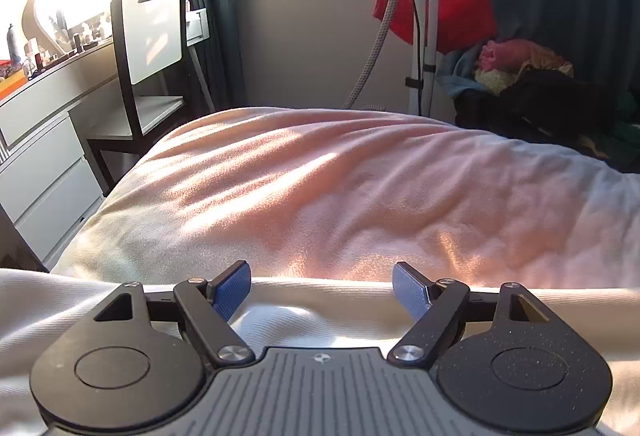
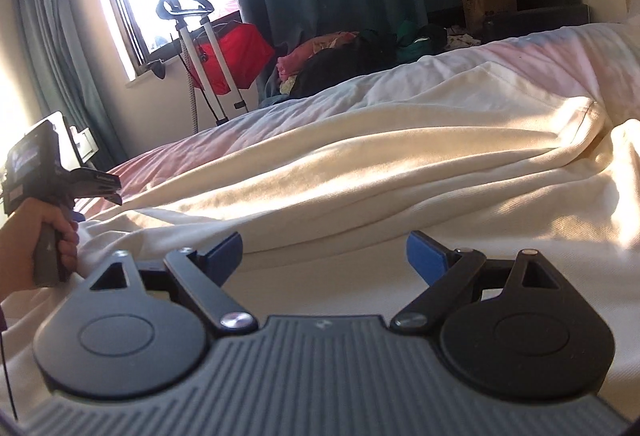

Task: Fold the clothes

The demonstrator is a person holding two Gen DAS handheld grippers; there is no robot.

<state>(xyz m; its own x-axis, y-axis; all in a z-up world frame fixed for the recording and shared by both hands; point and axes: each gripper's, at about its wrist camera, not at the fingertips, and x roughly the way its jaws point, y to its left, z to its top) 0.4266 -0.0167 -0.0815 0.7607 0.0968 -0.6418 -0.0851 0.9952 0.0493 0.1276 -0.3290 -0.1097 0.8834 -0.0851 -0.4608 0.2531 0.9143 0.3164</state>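
A cream-white garment [image 2: 400, 172] lies spread and creased on the bed; a hemmed corner [image 2: 588, 108] shows at the right. Its near edge shows in the left wrist view [image 1: 320, 304] as a white fold. My left gripper [image 1: 322, 290] is open, its blue pads just above that fold, holding nothing. It also shows in the right wrist view [image 2: 96, 184] at the far left, held by a hand. My right gripper [image 2: 324, 256] is open and empty, low over the garment.
The bed has a pale pink cover [image 1: 340, 188]. A chair [image 1: 148, 48] and white desk [image 1: 40, 124] stand left of it. A steamer stand [image 1: 420, 16], a red bag [image 1: 448, 8] and a pile of clothes [image 1: 528, 84] lie beyond the bed.
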